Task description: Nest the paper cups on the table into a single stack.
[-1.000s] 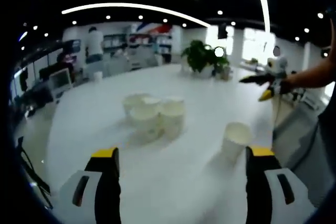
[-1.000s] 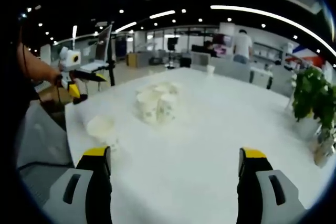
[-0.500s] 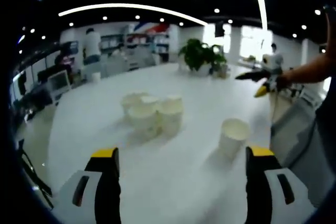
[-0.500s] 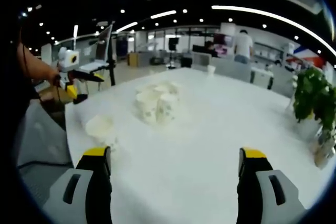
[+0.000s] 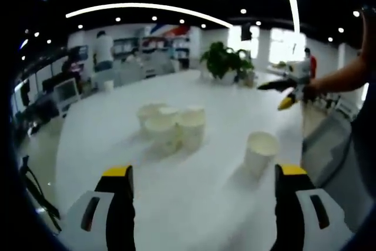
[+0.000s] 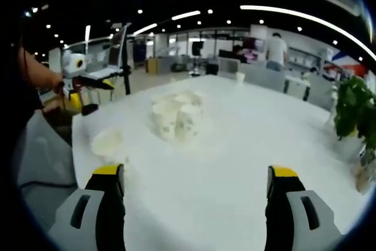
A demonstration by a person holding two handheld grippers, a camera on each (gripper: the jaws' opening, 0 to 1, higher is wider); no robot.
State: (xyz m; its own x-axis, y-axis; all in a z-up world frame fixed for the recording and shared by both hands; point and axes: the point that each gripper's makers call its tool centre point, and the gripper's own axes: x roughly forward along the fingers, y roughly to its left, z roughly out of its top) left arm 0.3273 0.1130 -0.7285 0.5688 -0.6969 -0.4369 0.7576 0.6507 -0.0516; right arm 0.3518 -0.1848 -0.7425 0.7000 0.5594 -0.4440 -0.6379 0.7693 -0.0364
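Yellow tips cap my left gripper [image 5: 202, 174], whose jaws rise at the bottom of the left gripper view, spread wide with nothing between them. Just beyond the right-hand jaw in that view a lone cup [image 5: 260, 151] stands upright on the white table [image 5: 106, 127], mouth up, right of centre. Farther in, left of centre, I see a cluster of cups [image 5: 171, 125] standing close together, well apart from the lone one. At the right edge a person's arm [image 5: 341, 74] reaches in with my right gripper [image 5: 283, 91] held above the table's edge. Beyond the table, at upper centre, sits a plant [image 5: 226, 63], and at upper left a person [image 5: 104, 50] stands among desks

My right gripper's jaws at the bottom of the right gripper view are likewise wide apart and hold nothing. The lone cup [image 6: 107, 143] is at lower left there, just above the left-hand jaw, near the table's edge [image 6: 79, 145]. The cluster [image 6: 174, 114] stands at centre, a little left. My left gripper [image 6: 88, 86] shows at the left edge, held off the table's side; I cannot tell its jaws from this view. The plant [image 6: 355, 113] is at the right edge, and the far person [image 6: 275, 48] at upper right
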